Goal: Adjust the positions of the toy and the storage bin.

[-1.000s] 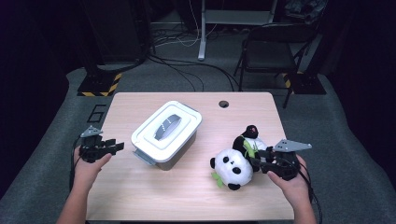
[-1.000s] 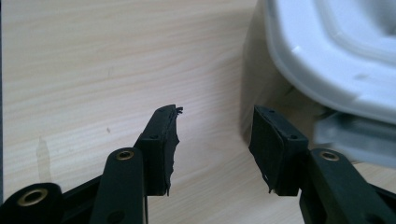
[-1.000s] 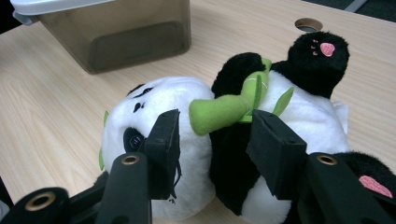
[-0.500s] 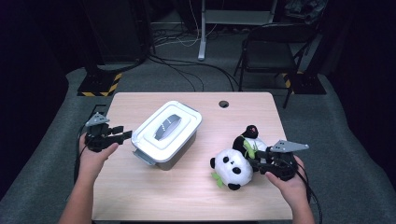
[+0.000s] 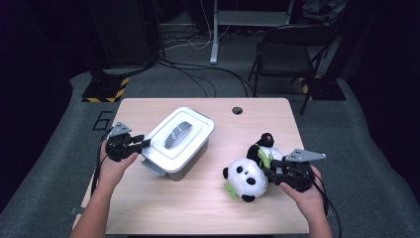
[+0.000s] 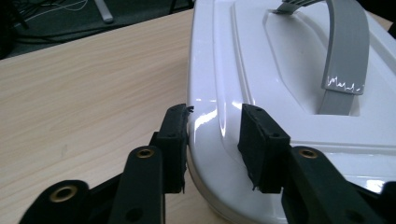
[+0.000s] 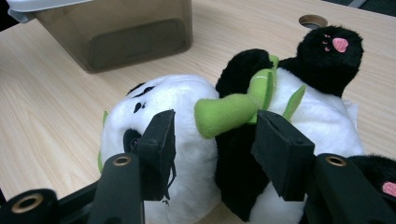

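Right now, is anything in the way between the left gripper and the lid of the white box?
Nothing visible. The left gripper is already at the corner of the white lid, its open fingers straddling the rim. The plush panda lies apart at the right gripper, well off that path.

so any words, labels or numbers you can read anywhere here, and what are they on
"6": a large pale numeral on the grey floor just left of the table, partly cut off by the table edge.
No lettering shows on the white box, its grey handle or the panda toy.
The yellow and black striped floor plate carries stripes, no text.
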Demonstrator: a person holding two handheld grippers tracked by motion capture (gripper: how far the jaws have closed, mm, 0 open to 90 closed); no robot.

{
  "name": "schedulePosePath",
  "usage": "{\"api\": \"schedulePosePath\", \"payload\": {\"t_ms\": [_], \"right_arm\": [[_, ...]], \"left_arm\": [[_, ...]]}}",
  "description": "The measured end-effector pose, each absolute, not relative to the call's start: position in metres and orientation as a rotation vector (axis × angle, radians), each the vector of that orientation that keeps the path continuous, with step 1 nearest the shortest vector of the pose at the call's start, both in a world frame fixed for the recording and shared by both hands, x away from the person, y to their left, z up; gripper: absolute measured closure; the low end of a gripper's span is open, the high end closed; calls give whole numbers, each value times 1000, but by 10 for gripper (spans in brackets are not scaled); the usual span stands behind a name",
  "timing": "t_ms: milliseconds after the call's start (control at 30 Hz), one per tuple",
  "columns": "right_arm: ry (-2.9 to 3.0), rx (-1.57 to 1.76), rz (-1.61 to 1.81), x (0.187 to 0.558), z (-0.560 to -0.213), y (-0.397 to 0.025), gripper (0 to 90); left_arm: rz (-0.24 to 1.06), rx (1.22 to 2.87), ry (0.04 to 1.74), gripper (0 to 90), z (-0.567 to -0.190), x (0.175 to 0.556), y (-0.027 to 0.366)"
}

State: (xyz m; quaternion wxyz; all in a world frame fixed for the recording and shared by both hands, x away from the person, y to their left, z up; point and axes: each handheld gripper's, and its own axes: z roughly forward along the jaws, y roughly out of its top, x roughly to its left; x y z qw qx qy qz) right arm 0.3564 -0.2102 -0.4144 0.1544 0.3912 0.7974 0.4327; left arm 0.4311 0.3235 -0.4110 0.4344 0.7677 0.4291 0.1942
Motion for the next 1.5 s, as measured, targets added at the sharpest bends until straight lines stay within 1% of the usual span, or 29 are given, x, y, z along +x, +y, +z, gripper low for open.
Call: {"api": "schedulePosePath", "payload": {"t_ms": [33, 67, 100, 233, 433, 700, 867, 967, 1133, 1300, 1400, 1433, 1467, 1500], "right_arm": [[2282, 1121, 1247, 357, -414, -210, 478], [2282, 1121, 1247, 357, -414, -210, 478], [2278, 1120, 1254, 356, -414, -210, 477], [2274, 1115, 1264, 355, -411, -209, 474], [2276, 1102, 1271, 354, -409, -206, 471], [2283, 1087, 1283, 353, -407, -202, 466], [2297, 1071, 1269, 353, -407, -196, 459], [2302, 1067, 1266, 353, -407, -195, 455], [2307, 1064, 1265, 353, -408, -193, 454], [2311, 1063, 1265, 353, -409, -193, 454], [2312, 1063, 1264, 353, -409, -193, 454], [2313, 1063, 1265, 354, -409, -193, 454], [2314, 1066, 1267, 354, -410, -193, 454], [2314, 1066, 1267, 354, -410, -193, 454]], "left_arm": [[483, 1912, 1069, 668, -411, 431, 323], [450, 1900, 1063, 668, -411, 431, 325], [416, 1894, 1050, 690, -413, 430, 325], [459, 1923, 1028, 692, -411, 425, 318], [469, 1962, 979, 689, -410, 419, 310], [425, 2007, 907, 688, -408, 409, 299], [367, 2045, 847, 690, -407, 399, 294], [336, 2045, 842, 690, -407, 396, 294], [332, 2038, 856, 689, -407, 394, 292], [325, 2026, 877, 677, -407, 395, 292], [342, 2030, 888, 635, -406, 394, 291], [346, 2036, 894, 635, -404, 394, 291], [349, 2035, 900, 612, -403, 394, 290], [355, 2037, 900, 612, -401, 393, 290]]}}
